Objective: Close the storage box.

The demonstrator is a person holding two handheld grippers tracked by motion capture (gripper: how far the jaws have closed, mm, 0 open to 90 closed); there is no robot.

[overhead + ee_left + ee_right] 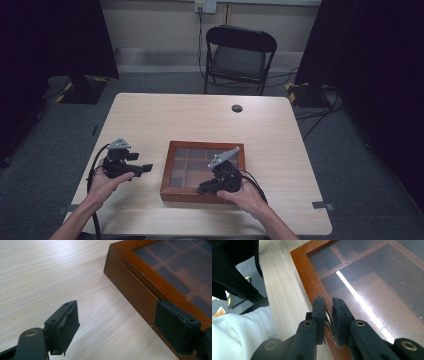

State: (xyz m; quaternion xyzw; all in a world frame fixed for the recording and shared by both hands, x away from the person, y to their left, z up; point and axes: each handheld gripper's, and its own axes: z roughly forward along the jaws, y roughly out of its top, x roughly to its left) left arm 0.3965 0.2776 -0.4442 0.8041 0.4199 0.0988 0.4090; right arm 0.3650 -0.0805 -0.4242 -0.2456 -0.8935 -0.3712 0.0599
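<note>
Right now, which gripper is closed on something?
The right gripper, pinching the metal clasp on the box front edge; the left gripper is open beside the box.

Black folding chair (240, 56) behind wooden table (150, 115), grey carpet (45, 140).

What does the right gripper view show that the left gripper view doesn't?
Right gripper view: the right hand-held gripper shut on a small metal handle at the front edge of the wooden box, plus a light strip reflected in the glass lid and a white sleeve.

Left gripper view: the left hand-held gripper open beside the box's side wall, gripping nothing.

Both: the box with its glass lid and dividers underneath, on the light wooden table.
</note>
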